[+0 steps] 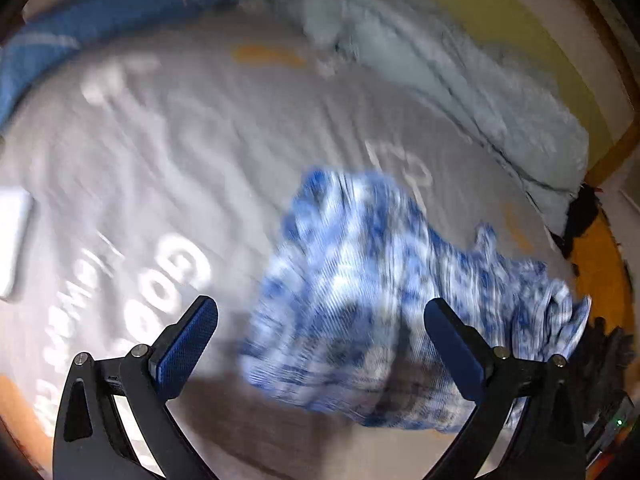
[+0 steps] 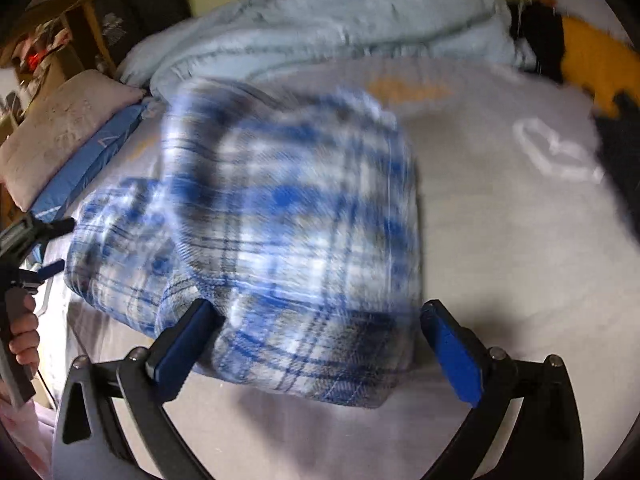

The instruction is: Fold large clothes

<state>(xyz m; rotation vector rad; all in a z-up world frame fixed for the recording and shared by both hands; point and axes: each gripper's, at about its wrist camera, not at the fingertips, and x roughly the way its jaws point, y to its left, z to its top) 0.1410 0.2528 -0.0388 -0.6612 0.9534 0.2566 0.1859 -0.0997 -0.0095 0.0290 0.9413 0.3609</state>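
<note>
A blue and white plaid shirt [image 2: 288,232] lies bunched and partly folded on a grey bed sheet [image 2: 500,240]. In the left wrist view the shirt [image 1: 360,300] is blurred. My left gripper [image 1: 320,312] is open and empty, hovering above the sheet with the shirt's left edge between its fingers. It also shows in the right wrist view [image 2: 44,248] at the shirt's left end. My right gripper [image 2: 318,316] is open, its jaws standing either side of the shirt's near edge without closing on it.
A pale blue blanket [image 2: 340,20] is heaped along the far side of the bed. A pink pillow [image 2: 60,128] and a blue pillow [image 2: 88,164] lie at the left. An orange and black item [image 2: 592,60] sits at the right. The sheet [image 1: 160,140] has white lettering.
</note>
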